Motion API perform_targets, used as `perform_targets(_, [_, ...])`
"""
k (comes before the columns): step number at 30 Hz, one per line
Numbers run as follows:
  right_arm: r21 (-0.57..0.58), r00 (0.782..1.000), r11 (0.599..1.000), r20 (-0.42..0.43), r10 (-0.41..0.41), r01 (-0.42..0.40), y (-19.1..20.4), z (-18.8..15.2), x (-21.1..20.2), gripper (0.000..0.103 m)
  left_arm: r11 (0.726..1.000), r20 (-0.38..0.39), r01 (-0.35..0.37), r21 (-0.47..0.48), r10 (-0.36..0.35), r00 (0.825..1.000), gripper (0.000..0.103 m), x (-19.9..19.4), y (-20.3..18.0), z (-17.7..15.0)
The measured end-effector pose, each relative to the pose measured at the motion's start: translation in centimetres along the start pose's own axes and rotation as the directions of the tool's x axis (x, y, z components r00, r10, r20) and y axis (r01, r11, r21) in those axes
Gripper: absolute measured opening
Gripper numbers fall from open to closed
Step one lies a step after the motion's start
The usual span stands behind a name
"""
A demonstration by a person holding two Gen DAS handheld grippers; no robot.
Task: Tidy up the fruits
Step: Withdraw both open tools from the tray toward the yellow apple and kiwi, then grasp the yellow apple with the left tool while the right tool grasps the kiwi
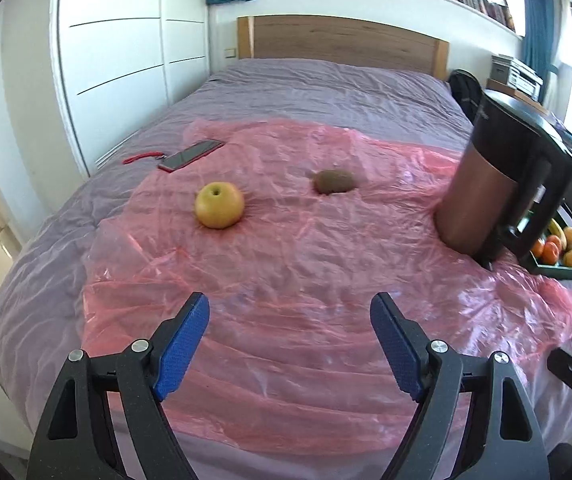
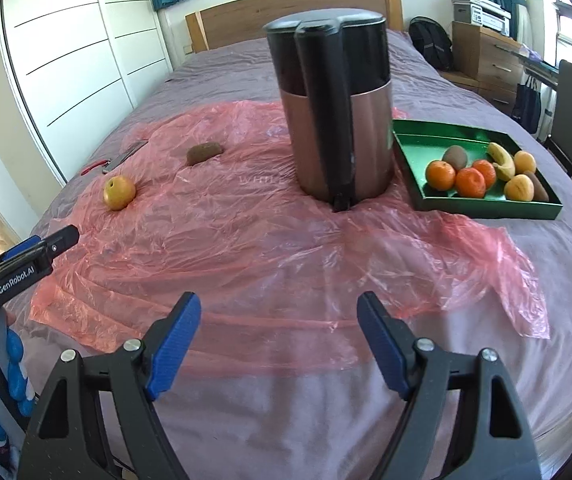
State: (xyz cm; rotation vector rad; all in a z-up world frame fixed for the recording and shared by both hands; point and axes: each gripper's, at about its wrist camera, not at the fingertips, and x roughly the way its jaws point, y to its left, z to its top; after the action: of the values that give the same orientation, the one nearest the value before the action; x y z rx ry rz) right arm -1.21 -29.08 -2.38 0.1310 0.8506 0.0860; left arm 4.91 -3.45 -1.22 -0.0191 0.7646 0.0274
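Note:
A yellow apple (image 1: 219,205) and a brown kiwi (image 1: 334,181) lie loose on the pink plastic sheet (image 1: 286,264) on the bed. They also show in the right wrist view, apple (image 2: 119,192) and kiwi (image 2: 204,153). A green tray (image 2: 418,146) at the right holds several fruits: oranges, a banana, kiwis and yellow fruits. My left gripper (image 1: 289,320) is open and empty, well short of the apple. My right gripper (image 2: 279,318) is open and empty, near the bed's front edge. The left gripper's side (image 2: 26,256) shows at the left of the right wrist view.
A tall copper-and-black kettle (image 2: 338,116) stands on the sheet between the loose fruits and the tray, partly hiding the tray (image 1: 558,268) in the left wrist view. A phone with a red strap (image 1: 190,155) lies at the sheet's far left. A wooden headboard (image 1: 342,42) stands behind.

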Motion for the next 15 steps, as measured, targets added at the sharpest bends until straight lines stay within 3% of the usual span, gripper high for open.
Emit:
perform_targets(5, [-0.037,0.999,0.999,-0.034,0.029,-0.031,2.3,0.8,2.7,0.103,0.992,-0.01,-0.048,-0.119,0.047,0.999,0.079,2.4,4.1,0.8])
perform_targets(15, [-0.124,0.991,0.984,-0.058,0.12,-0.126,8.0,6.3,9.4,0.103,0.969,-0.036,-0.072,-0.236,0.065,0.997,0.081,8.8,10.8,4.2])
